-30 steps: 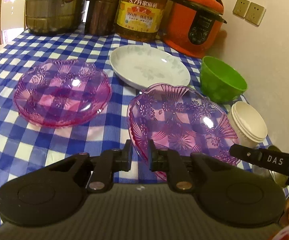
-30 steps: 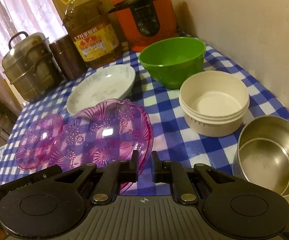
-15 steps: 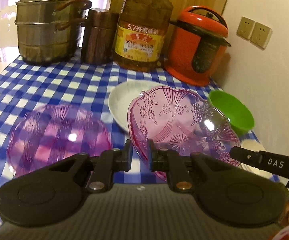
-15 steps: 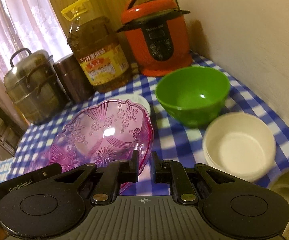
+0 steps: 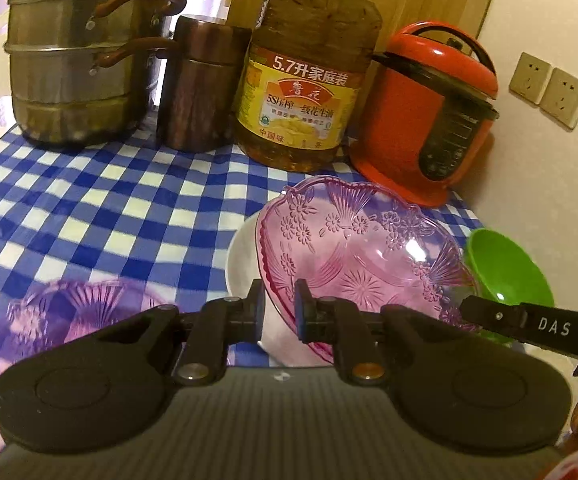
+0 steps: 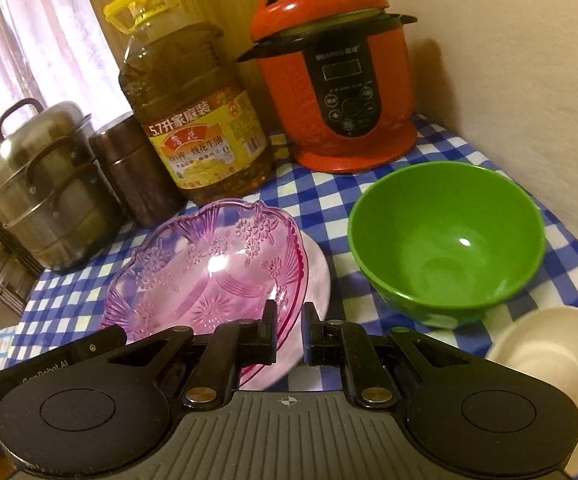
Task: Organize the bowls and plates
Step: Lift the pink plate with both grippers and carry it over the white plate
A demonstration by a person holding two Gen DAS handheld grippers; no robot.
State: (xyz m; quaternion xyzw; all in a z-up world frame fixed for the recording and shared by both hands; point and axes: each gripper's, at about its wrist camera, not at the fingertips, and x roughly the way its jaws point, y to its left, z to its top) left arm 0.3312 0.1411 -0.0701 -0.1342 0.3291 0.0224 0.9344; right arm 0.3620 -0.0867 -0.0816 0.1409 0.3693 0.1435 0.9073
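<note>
Two claws pinch one pink dish over the white plate

Two claws are seen at the near edge of the views, each pinched on the rim of the same pink patterned glass dish (image 5: 363,256). The left claw (image 5: 279,312) is clamped on the dish's near left rim, and the right claw (image 6: 289,332) on its near right rim. The dish is held tilted above a white plate (image 5: 243,264), whose edge shows beneath it. A second pink glass dish (image 5: 61,320) is seen lying on the blue-checked tabletop (image 5: 101,208) to the near left. A cream bowl (image 6: 549,352) sits at the near right, and a green bowl (image 6: 447,240) stands just beyond it, beside the white plate. Along the back of the tabletop, from left to right, are ranged a stacked steel steamer pot (image 5: 85,52), a brown canister (image 5: 197,88), a large bottle of cooking oil (image 5: 305,76) and a red pressure cooker (image 5: 429,112).
</note>
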